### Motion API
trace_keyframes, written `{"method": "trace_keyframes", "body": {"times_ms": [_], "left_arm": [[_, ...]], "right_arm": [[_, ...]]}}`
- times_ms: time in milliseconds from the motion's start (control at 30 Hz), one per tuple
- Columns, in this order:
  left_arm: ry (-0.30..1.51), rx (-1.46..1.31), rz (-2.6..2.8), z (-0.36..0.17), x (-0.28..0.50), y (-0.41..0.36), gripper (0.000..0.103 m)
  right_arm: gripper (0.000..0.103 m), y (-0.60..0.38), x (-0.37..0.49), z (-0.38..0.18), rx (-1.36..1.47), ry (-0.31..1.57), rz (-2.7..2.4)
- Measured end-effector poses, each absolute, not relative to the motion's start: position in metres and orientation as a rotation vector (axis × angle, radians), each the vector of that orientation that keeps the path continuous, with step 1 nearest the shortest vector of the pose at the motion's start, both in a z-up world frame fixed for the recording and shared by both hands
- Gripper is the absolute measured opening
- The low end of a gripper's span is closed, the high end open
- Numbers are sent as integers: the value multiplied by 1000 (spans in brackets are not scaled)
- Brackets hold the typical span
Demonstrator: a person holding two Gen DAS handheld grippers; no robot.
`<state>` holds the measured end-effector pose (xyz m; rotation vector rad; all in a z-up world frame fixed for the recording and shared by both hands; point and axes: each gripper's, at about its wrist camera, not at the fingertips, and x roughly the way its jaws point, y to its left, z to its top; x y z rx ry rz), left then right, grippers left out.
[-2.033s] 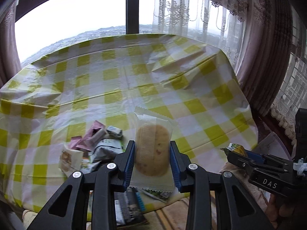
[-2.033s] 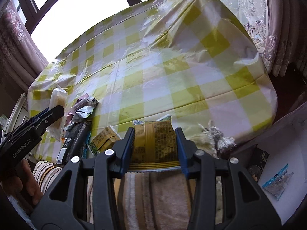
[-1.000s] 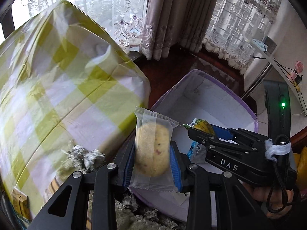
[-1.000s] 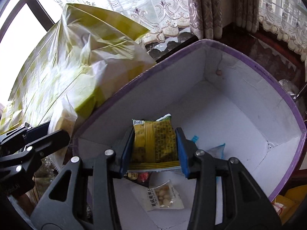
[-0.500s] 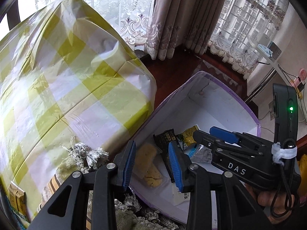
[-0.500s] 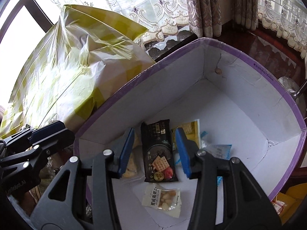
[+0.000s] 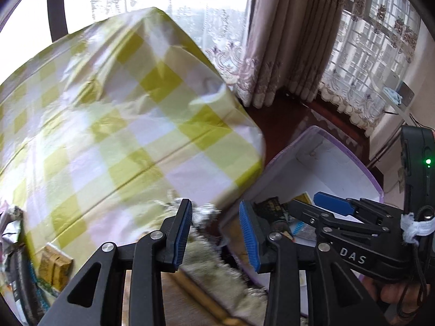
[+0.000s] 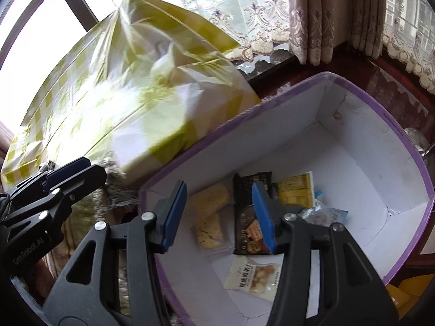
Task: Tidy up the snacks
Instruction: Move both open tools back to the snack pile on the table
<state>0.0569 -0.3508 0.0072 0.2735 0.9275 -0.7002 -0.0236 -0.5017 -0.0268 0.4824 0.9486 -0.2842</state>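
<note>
- Both your grippers are empty right now; left gripper [image 7: 215,229] has its jaws apart w/ nothing btwn them, just the fringe of the tablecloth [image 7: 122,125] and the box edge beyond its tips.
- Right gripper [image 8: 218,214] is released too; its jaws have just been opening and nothing sits btwn the pads; it hangs over the near-left corner of the purple-rimmed box [image 8: 353,141], tips pointing down into it.
- Snacks in the box, as your right gripper sees them: the clear-wrapped cake [image 8: 209,217] lies just past its left finger, on the box floor; the black cracker pack [image 8: 251,212] is straight ahead, partly behind the right finger; the yellow pack [image 8: 296,190] lies beyond and to the right of that finger; a small white nut sachet [image 8: 251,275] sits nearest you, below the tips; a clear blue-edged packet [image 8: 326,213] is off to the right.
- So that's five pieces boxed, I'd say; this drop looks done.
- Still left: at the far-left edge of your left view, a few items wait on the table; a yellow-brown pack [image 7: 54,265] near the cloth's edge, plus a dark pack and silvery wrappers at the very edge, too blurred to name.
- Left view is smeared, so I can't count what remains.
- My guess for next: swing both grippers to the table pile, well left of the box; plenty of box floor free for more.
</note>
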Motion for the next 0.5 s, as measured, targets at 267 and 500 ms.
{"method": "trace_keyframes", "body": {"times_ms": [267,500], "left_arm": [[891,195,-583,16,65,-288,38],[854,87,-477,25,67,-226,38]], "right_arm": [[55,-446,-3,-11,409,951,-176],[57,-394,19,0,332,958,-104]]}}
